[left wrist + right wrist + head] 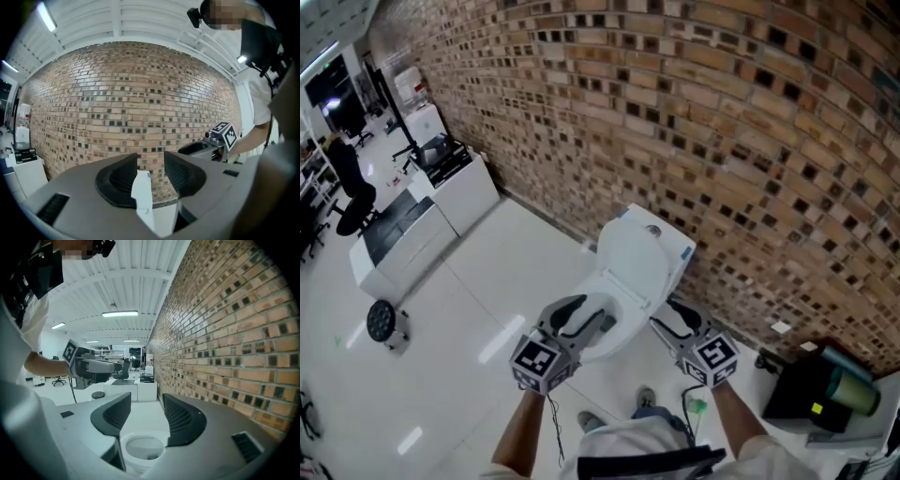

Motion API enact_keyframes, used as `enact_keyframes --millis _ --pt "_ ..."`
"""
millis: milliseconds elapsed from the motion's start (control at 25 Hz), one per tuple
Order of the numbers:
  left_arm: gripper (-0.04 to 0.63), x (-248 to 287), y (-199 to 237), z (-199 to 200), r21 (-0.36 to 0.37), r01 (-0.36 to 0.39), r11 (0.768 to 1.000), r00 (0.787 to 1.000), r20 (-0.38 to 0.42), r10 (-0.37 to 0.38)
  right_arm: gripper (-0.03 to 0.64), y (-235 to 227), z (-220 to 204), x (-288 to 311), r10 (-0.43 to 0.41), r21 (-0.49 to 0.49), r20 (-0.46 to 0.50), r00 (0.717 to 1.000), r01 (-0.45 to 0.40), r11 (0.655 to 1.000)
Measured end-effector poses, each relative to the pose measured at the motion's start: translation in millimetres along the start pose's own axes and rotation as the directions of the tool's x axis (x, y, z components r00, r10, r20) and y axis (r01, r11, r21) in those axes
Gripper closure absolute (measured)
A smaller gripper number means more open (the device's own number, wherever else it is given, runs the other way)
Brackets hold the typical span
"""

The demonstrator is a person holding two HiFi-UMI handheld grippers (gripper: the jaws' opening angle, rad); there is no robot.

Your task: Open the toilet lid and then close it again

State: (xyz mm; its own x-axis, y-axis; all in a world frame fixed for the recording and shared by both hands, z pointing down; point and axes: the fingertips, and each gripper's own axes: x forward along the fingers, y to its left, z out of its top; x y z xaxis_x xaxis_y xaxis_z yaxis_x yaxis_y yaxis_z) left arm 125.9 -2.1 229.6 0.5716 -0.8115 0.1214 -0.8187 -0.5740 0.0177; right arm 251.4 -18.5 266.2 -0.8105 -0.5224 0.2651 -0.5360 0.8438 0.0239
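A white toilet stands against the brick wall, its lid point(635, 251) raised upright against the tank and its bowl point(614, 319) uncovered. My left gripper point(581, 317) hovers over the bowl's left rim, jaws open with nothing held. In the left gripper view the lid's point(142, 194) thin white edge shows beyond the left gripper point(150, 171). My right gripper point(675, 319) hangs at the bowl's right side, also open and empty. In the right gripper view the bowl point(143, 448) lies below the right gripper point(146, 411), and the left gripper point(93, 366) shows at the left.
The brick wall point(722, 141) runs behind the toilet. White cabinets point(441, 202) stand at the back left, and a round black object point(382, 322) sits on the floor. A black box with a green cylinder point(830, 389) is at the right. The person's shoes point(647, 398) are just before the bowl.
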Motion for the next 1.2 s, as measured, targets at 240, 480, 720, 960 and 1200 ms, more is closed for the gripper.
enact_keyframes --millis 240,480,720,960,1200 --pt "0.422 -35 -19 -20 0.023 0.015 1.0 0.999 -0.033 -0.015 0.385 56 -10 9 0.065 -0.033 -0.045 0.997 -0.067 0.997" --pt "0.428 -53 -31 -28 0.018 0.007 1.0 0.997 -0.079 -0.005 0.385 75 -7 4 0.063 -0.055 -0.054 0.997 -0.066 0.996" --pt "0.426 -62 -32 -20 -0.007 -0.001 1.0 1.0 0.031 0.001 0.385 79 -11 -6 0.042 -0.056 -0.051 0.998 -0.045 0.997" --pt "0.426 -69 -36 -11 -0.015 -0.005 1.0 0.999 0.051 0.006 0.385 78 -14 -19 0.018 -0.051 -0.054 0.998 -0.021 0.999" --pt "0.426 -74 -35 -16 -0.01 0.021 1.0 0.998 0.054 -0.021 0.385 73 -26 -24 -0.02 -0.016 -0.06 0.998 0.019 1.0"
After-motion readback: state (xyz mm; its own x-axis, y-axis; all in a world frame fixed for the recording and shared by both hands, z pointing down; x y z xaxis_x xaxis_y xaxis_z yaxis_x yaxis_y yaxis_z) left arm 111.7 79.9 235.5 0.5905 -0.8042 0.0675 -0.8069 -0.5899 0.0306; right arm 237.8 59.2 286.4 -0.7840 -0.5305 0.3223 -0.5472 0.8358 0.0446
